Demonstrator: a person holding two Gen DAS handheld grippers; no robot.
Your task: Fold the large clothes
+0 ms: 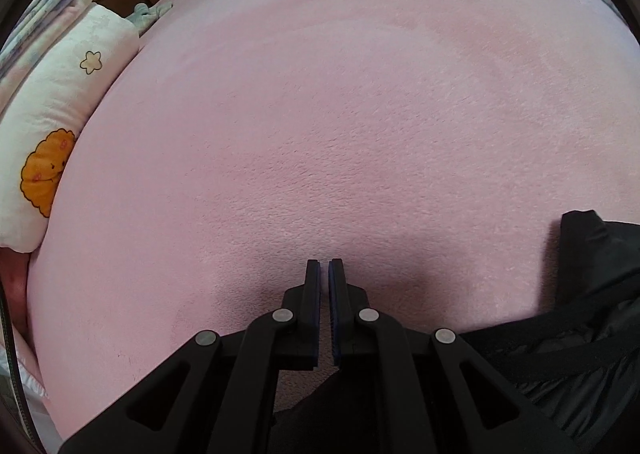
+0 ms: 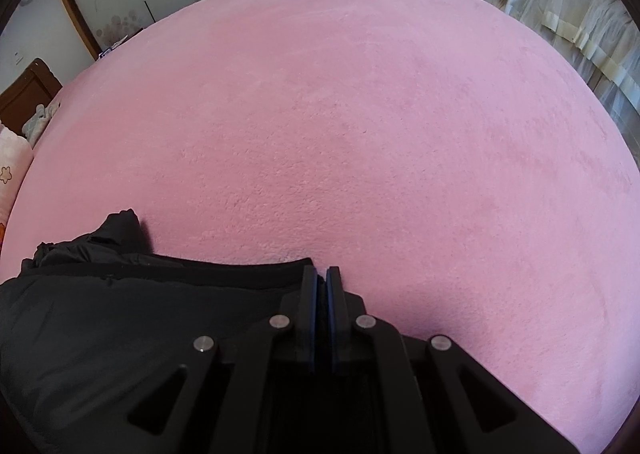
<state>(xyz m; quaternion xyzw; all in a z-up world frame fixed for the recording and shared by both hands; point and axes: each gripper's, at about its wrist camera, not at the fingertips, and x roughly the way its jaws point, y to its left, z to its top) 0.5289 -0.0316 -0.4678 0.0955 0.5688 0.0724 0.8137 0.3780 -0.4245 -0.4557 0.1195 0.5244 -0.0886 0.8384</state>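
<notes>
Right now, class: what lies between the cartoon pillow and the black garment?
Only bare pink blanket separates the pillow from the black garment, seen in the left wrist view.

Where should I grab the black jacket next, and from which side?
Take the black jacket at its peaked corner, which sticks up off the pink blanket, coming down from the bare far side. The raised tip gives the jaws cloth to pinch; elsewhere it lies flatter.

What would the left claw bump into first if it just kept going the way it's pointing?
Most likely the pink blanket spread over the bed. The left gripper is shut, angled down at it, with nothing between. The black garment lies off to one side, apparently out of line.
</notes>
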